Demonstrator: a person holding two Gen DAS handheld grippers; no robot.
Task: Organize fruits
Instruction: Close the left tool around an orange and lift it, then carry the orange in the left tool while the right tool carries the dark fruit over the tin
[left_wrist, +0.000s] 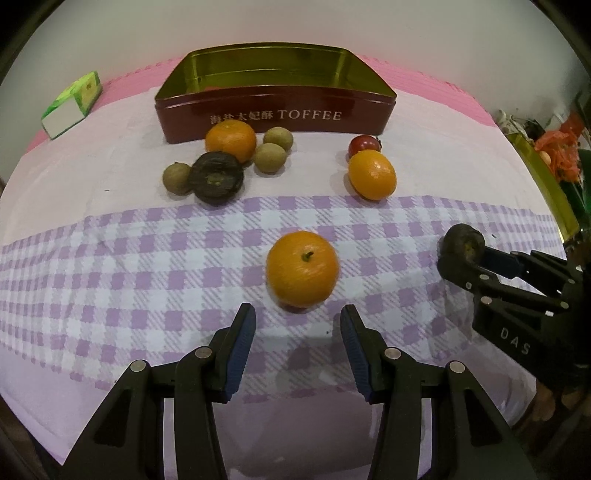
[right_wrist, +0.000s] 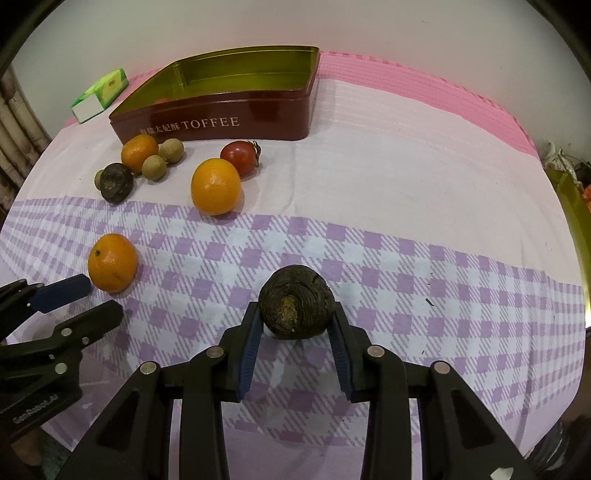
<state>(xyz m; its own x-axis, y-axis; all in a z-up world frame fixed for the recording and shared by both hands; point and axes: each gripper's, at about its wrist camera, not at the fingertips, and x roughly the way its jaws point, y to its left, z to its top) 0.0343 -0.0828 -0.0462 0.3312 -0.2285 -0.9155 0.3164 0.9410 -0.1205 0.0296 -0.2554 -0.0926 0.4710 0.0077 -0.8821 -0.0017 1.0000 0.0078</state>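
Wrinkled dark fruit (right_wrist: 295, 304), round, ridged skin with tan scar, sits clamped between blue ribbed pads of your right gripper (right_wrist: 295, 325), over purple checked cloth (right_wrist: 406, 258). Your left gripper (left_wrist: 297, 325) has fingers apart, empty, just short of smooth orange (left_wrist: 302, 268) with stem nub. Farther back: two oranges, tomato (right_wrist: 239, 157), three longans, second dark fruit, beside maroon metal toffee tin (right_wrist: 221, 122), gold-lined.

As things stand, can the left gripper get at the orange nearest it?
Probably yes. The left gripper is open with the near orange just ahead of its fingertips, bare checked cloth between; the right gripper, shut on a dark fruit, stays off to the side.
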